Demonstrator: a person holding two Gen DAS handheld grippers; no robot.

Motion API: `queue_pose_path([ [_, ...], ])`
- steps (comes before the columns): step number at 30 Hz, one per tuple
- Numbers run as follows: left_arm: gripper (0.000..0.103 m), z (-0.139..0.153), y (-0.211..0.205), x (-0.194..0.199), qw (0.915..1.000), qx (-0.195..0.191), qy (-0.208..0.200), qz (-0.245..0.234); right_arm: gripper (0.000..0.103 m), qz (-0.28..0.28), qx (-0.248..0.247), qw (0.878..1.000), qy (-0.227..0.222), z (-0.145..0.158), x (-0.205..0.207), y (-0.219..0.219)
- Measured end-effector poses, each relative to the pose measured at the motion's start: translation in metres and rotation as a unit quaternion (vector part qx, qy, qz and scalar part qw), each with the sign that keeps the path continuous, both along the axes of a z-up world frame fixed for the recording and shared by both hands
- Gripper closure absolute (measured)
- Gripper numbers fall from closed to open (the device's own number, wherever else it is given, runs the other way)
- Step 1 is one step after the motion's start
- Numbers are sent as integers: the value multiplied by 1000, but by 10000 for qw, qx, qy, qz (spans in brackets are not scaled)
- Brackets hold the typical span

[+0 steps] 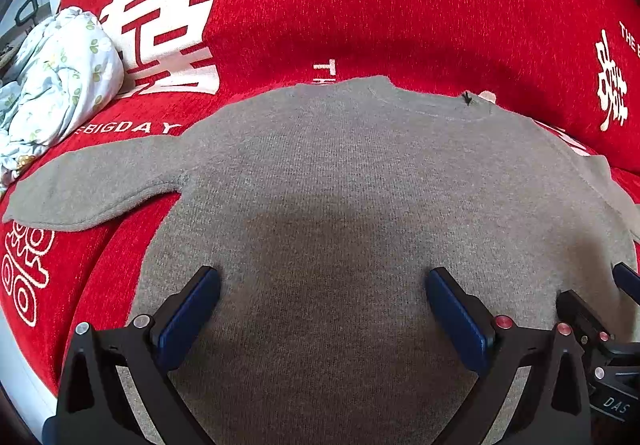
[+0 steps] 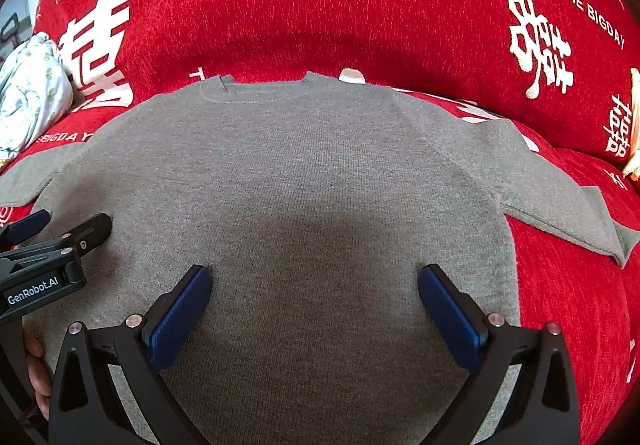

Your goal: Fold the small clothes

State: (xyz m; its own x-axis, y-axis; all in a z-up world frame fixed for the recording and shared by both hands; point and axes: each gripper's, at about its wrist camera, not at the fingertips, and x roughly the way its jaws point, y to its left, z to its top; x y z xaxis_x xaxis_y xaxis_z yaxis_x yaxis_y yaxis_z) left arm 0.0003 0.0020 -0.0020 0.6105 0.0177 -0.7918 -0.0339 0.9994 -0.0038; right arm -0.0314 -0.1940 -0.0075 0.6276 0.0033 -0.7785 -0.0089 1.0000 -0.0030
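Note:
A small grey knit sweater (image 1: 340, 173) lies flat on a red sofa cover, collar at the far side, both sleeves spread out sideways. In the left wrist view its left sleeve (image 1: 100, 181) stretches to the left. In the right wrist view the same sweater (image 2: 288, 165) shows its right sleeve (image 2: 560, 201) reaching right. My left gripper (image 1: 322, 285) hovers open over the lower body of the sweater, nothing between its blue pads. My right gripper (image 2: 314, 283) is open too, over the sweater's lower middle. The left gripper (image 2: 60, 241) also shows at the left edge of the right wrist view.
The red sofa cover (image 1: 360, 5) with white characters and lettering rises behind as a backrest. A bundle of pale floral cloth (image 1: 60, 77) lies at the far left beside the left sleeve. A hand (image 2: 36, 369) holds the left gripper's handle at the lower left.

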Motion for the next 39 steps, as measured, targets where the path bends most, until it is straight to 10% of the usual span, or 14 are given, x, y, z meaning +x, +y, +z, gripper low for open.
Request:
queue_pose_path([
  [12, 0, 1, -2, -1, 9999, 66, 95, 107, 0, -6, -9, 10000, 15, 1, 1, -1],
  [31, 0, 10, -2, -3, 9893, -81, 1407, 365, 0, -74, -106, 9994, 319, 3, 9, 5],
  [39, 0, 14, -11, -24, 9928, -57, 1181, 214, 0, -97, -59, 9982, 590, 5, 6, 5],
])
